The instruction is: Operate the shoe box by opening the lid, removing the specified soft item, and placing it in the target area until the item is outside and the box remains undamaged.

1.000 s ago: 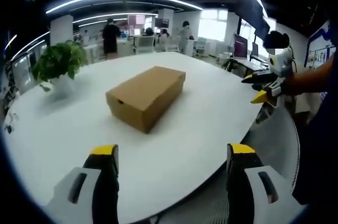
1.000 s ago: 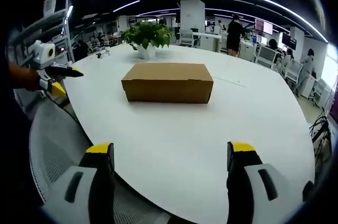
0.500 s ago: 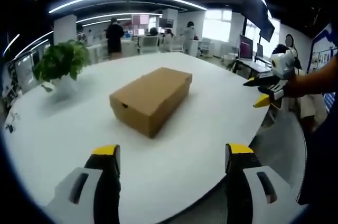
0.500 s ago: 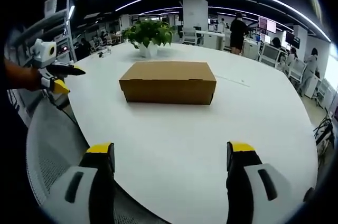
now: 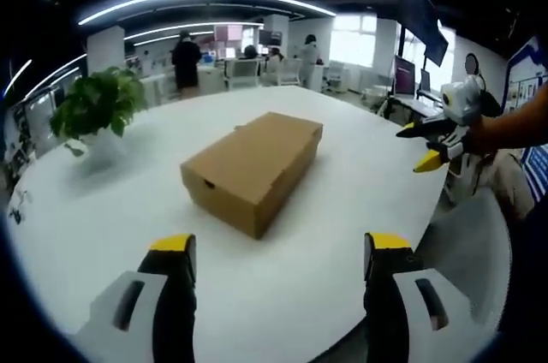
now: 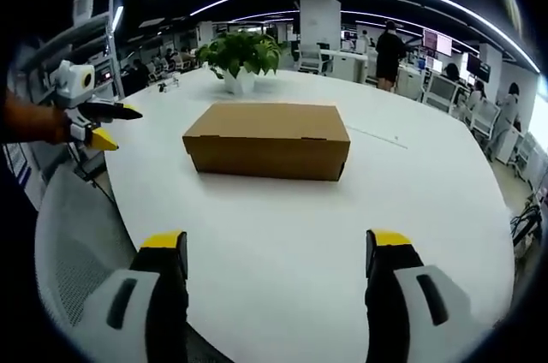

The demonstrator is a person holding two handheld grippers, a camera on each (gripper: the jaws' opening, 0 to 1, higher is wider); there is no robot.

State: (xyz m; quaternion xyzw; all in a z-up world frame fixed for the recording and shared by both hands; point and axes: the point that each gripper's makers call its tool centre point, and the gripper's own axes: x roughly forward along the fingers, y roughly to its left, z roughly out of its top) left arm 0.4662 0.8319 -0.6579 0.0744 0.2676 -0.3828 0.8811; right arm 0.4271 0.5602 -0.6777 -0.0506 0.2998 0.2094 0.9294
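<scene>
Plain brown shoe box [image 5: 253, 170] on a white table [image 5: 103, 217]; the tongs [image 5: 278, 247] have yellow tips.

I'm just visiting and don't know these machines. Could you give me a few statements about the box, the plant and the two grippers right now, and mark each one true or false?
1. The shoe box has its lid closed. True.
2. The left gripper is clamped on the box. False: its jaws are open and short of the box.
3. A potted plant stands on the white table beyond the box. True.
4. The right gripper holds a soft item. False: its jaws are open and empty.
5. The box lies on the floor. False: it rests on the table.
</scene>
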